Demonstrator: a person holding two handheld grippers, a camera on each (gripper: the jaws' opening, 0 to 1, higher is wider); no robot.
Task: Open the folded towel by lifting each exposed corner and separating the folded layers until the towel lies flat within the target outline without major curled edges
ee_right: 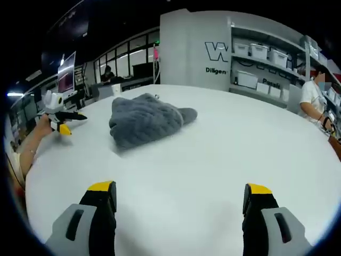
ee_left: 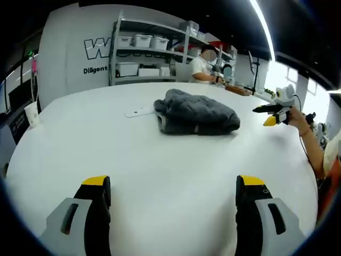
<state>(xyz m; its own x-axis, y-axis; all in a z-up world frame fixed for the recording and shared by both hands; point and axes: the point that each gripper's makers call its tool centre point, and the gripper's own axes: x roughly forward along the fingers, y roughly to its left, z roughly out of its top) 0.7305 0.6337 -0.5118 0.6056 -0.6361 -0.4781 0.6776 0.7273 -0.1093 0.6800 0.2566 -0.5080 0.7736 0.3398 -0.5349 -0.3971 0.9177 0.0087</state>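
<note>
Lying bunched on the round white table [ee_left: 160,176], the folded grey fleece towel [ee_left: 195,112] sits untouched beyond the left gripper [ee_left: 173,194] and right gripper [ee_right: 181,200], both spread wide; the left gripper view adds a flat white card [ee_left: 139,112] beside it.

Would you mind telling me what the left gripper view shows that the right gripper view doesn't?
Left gripper view: a flat white item lying on the table just beside the towel. Right gripper view: a screen and a person at a far desk. Shared: the crumpled grey towel, the white table, the shelves of bins, and, in front, the left claw and right claw, both open.
</note>
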